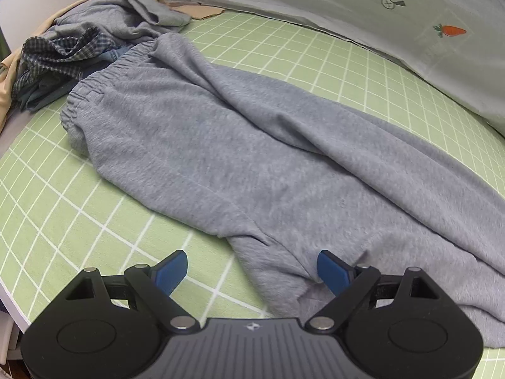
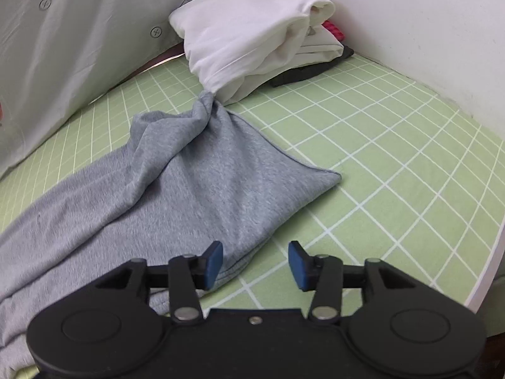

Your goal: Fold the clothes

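Grey sweatpants (image 1: 240, 145) lie stretched across the green checked bed sheet (image 1: 56, 214), elastic waistband at the upper left. My left gripper (image 1: 252, 265) is open, low over the near edge of the pants, with grey cloth between its blue pads (image 1: 331, 271). In the right wrist view the leg end of the grey sweatpants (image 2: 202, 183) lies flat, its far tip bunched against a white folded garment. My right gripper (image 2: 256, 260) is open at the leg hem's near corner; its left pad (image 2: 213, 262) is over the cloth, its right pad over bare sheet.
A heap of unfolded clothes (image 1: 72, 44), grey, checked and beige, sits at the far left. A pale quilt with a carrot print (image 1: 410, 19) runs along the back. A stack of folded white clothes (image 2: 258, 34) on dark items stands by the wall (image 2: 410, 15).
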